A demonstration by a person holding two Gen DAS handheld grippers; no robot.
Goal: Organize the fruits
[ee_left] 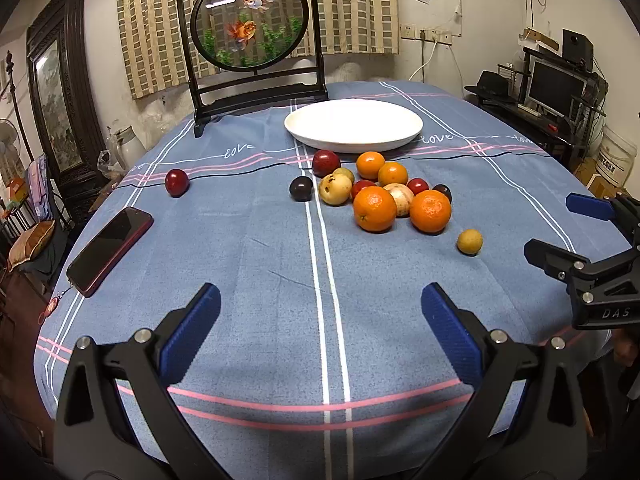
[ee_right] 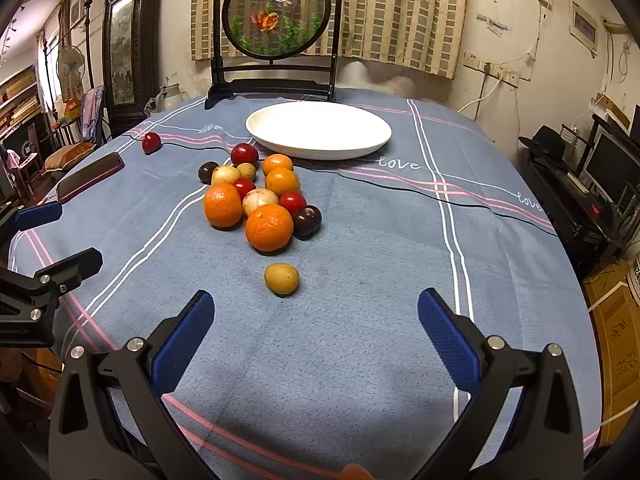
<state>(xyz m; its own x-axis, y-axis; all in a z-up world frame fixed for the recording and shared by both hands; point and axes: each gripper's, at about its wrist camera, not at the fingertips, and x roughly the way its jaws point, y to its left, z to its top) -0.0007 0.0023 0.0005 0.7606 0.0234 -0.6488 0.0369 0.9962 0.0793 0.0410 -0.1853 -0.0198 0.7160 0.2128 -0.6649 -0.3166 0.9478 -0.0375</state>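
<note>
A heap of fruit lies mid-table: several oranges [ee_left: 374,209] [ee_right: 269,227], red and dark plums [ee_left: 301,188] [ee_right: 307,220] and pale yellow fruits [ee_left: 335,189] [ee_right: 260,200]. One small yellow fruit [ee_left: 470,241] [ee_right: 281,278] lies apart, nearest my right gripper. A lone red plum [ee_left: 177,182] [ee_right: 151,142] lies far left. An empty white plate [ee_left: 353,124] [ee_right: 318,130] sits behind the heap. My left gripper [ee_left: 320,304] is open and empty near the front edge. My right gripper [ee_right: 314,310] is open and empty just short of the small yellow fruit.
A red phone [ee_left: 110,250] [ee_right: 90,176] lies on the left of the blue tablecloth [ee_left: 260,260]. A dark-framed goldfish screen [ee_left: 252,20] [ee_right: 276,12] stands at the table's back. Each gripper shows at the other view's edge, the right gripper [ee_left: 560,228] and the left gripper [ee_right: 76,236].
</note>
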